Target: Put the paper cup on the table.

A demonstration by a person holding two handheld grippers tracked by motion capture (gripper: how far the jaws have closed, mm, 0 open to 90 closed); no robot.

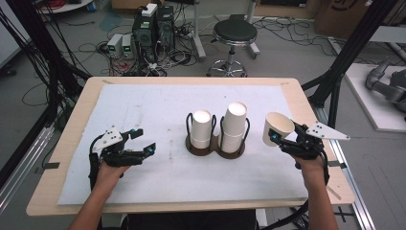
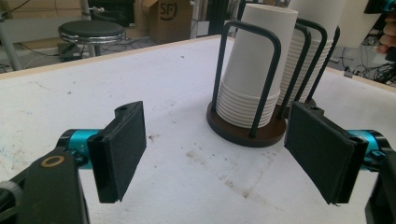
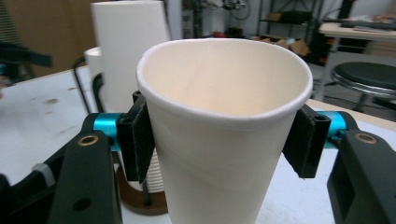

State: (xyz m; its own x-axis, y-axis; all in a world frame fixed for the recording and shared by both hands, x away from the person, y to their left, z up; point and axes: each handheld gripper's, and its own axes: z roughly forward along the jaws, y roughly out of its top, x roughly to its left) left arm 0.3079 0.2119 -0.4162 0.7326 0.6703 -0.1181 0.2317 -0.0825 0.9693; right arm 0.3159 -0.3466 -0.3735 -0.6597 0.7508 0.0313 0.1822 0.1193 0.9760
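1. Where the high view looks down on the wooden table (image 1: 67, 143) with its white mat (image 1: 143, 110), a dark double cup holder (image 1: 216, 146) stands near the middle of the mat. It carries two stacks of white paper cups, a shorter left stack (image 1: 201, 128) and a taller right stack (image 1: 234, 125), each ringed by black wire loops. The left gripper (image 1: 143, 143) sits low over the mat well to the left of the holder, its jaws spread with nothing between them. The right gripper (image 1: 282, 139) is just right of the holder and grips a single paper cup (image 1: 276, 128), which is tilted with its mouth turned up and toward the camera. A black stool (image 1: 234, 32) stands on the floor beyond the table.

2. Along the left gripper view, the two black pads stand wide apart above the stained mat (image 2: 196, 172). The holder (image 2: 247, 130) lies ahead and to the right, the nearer stack (image 2: 254, 70) in front of the farther one (image 2: 313, 42).

3. Along the right gripper view, the pads press on opposite sides of the single cup (image 3: 219, 154) just below its rolled rim, the open mouth facing the camera. The holder's taller stack (image 3: 128, 42) rises behind it at left.
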